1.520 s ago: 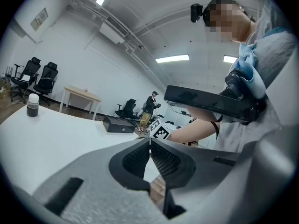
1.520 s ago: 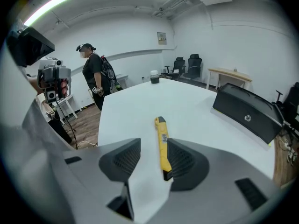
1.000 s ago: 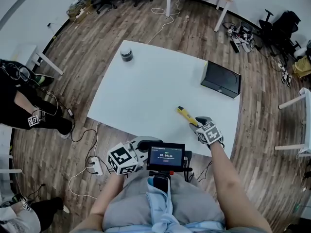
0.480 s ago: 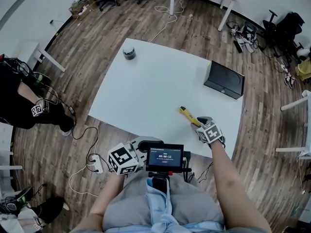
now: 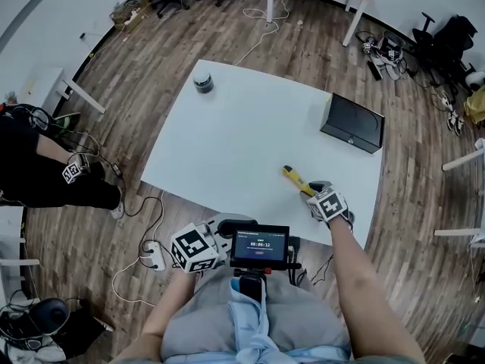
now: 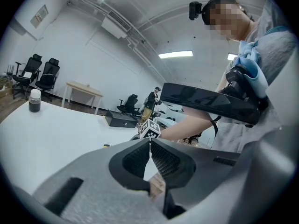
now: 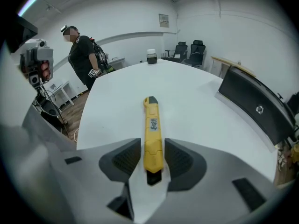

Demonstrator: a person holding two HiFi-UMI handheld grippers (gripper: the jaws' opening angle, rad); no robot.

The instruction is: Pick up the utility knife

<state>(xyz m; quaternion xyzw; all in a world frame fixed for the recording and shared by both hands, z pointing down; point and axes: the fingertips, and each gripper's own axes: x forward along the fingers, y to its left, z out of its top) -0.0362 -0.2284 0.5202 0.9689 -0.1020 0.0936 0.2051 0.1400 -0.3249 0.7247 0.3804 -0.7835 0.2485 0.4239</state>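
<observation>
The yellow utility knife (image 5: 297,179) lies on the white table (image 5: 227,127) near its front right edge, black tip toward me. My right gripper (image 5: 312,192) is at its near end. In the right gripper view the knife (image 7: 152,134) runs straight out between the two pads, which press in on its sides, so the right gripper (image 7: 153,157) is shut on it. The knife still rests on the tabletop. My left gripper (image 5: 227,224) hangs below the table's front edge by my lap. Its jaws meet with nothing between them (image 6: 150,155).
A black box (image 5: 352,123) stands at the table's right edge, and a small dark jar (image 5: 201,82) at the far left corner. Another person (image 5: 45,173) stands on the floor to the left. Cables and a power strip (image 5: 148,258) lie below the table's front edge.
Hardly anything has changed at the table: the right gripper stays at the knife's near end and the left stays low. The person at the left has shifted.
</observation>
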